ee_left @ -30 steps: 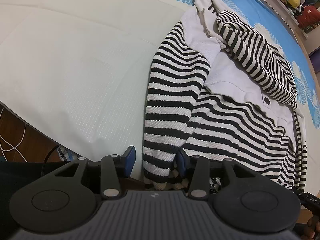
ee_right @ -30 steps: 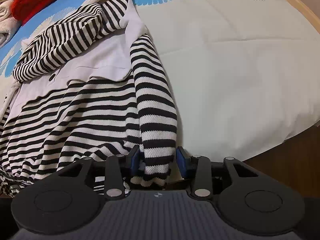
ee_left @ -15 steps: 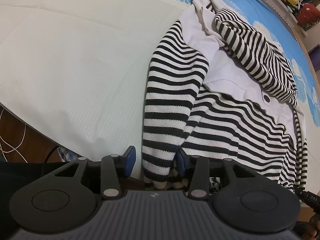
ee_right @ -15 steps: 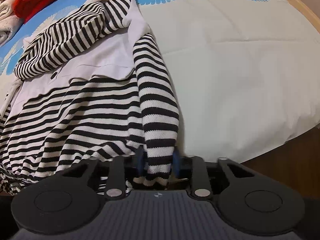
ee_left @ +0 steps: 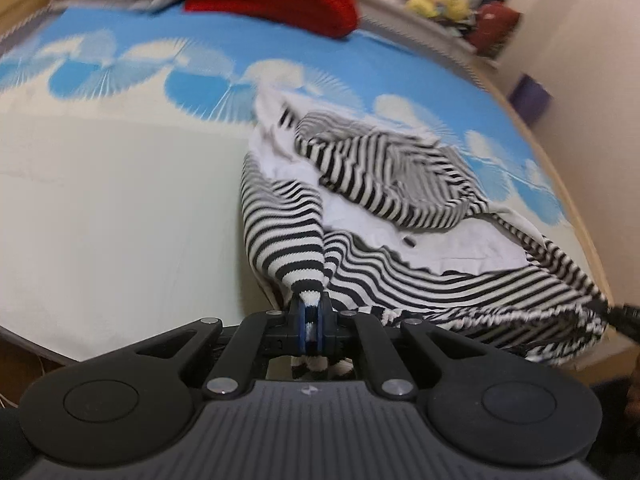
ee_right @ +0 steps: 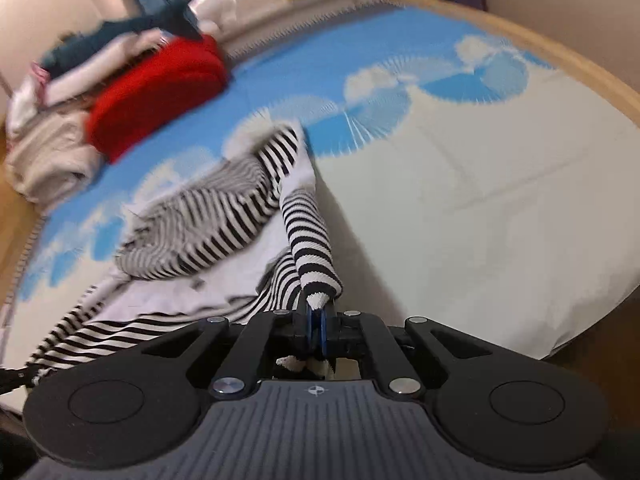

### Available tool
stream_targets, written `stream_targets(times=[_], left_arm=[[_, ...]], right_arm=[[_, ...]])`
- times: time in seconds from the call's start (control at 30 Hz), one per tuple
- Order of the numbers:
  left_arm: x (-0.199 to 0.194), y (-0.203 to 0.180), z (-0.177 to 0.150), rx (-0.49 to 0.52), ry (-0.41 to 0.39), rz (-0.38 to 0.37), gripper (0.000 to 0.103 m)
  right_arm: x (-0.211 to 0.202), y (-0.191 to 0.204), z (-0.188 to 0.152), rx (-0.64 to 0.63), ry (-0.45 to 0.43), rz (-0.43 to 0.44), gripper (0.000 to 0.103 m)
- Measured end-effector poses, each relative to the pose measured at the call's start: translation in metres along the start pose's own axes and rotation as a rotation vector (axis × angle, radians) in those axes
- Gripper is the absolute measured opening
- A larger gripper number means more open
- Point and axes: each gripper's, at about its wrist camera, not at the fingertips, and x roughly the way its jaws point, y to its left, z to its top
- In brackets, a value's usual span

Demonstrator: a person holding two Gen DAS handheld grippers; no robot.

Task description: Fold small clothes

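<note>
Cuffs of the black-and-white striped knit hooded sweater [ee_left: 360, 216] are sitting pinched, one in the left tool [ee_left: 313, 322], one in the right tool [ee_right: 316, 326], both clamped tight; its body is lying near the bed's [ee_left: 100, 208] front edge; lifting both sleeves evenly, then crossing them inward, seems wisest.

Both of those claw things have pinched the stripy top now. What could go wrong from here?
1. The left gripper and right gripper each pinch only a thin bit of the striped top, so it might slip out.
2. The loose striped sleeve lying across the top could tumble and bunch the fold.
3. The top could drag the bed sheet.
</note>
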Motion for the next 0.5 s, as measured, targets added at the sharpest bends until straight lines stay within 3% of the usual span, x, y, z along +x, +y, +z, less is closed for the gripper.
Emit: stream_targets(times=[0.13, 0.27, 0.37, 0.5], left_arm=[[-0.05, 0.002, -0.007, -0.008, -0.026, -0.069, 0.005], [-0.053, 0.006, 0.007, -0.044, -0.014, -0.088, 0.005], [-0.02, 0.009, 0.037, -0.041, 0.004, -0.056, 0.005], [0.055, 0.031, 0.091, -0.081, 0.057, -0.02, 0.006]], right_arm=[[-0.065, -0.007, -0.001, 0.019, -0.022, 0.092, 0.003], [-0.096, -0.01, 0.004, 0.027, -0.035, 0.148, 0.003], [-0.067, -0.002, 0.02, 0.022, -0.01, 0.138, 0.003], [0.008, 0.019, 0.06, -0.006, 0.033, 0.082, 0.003]])
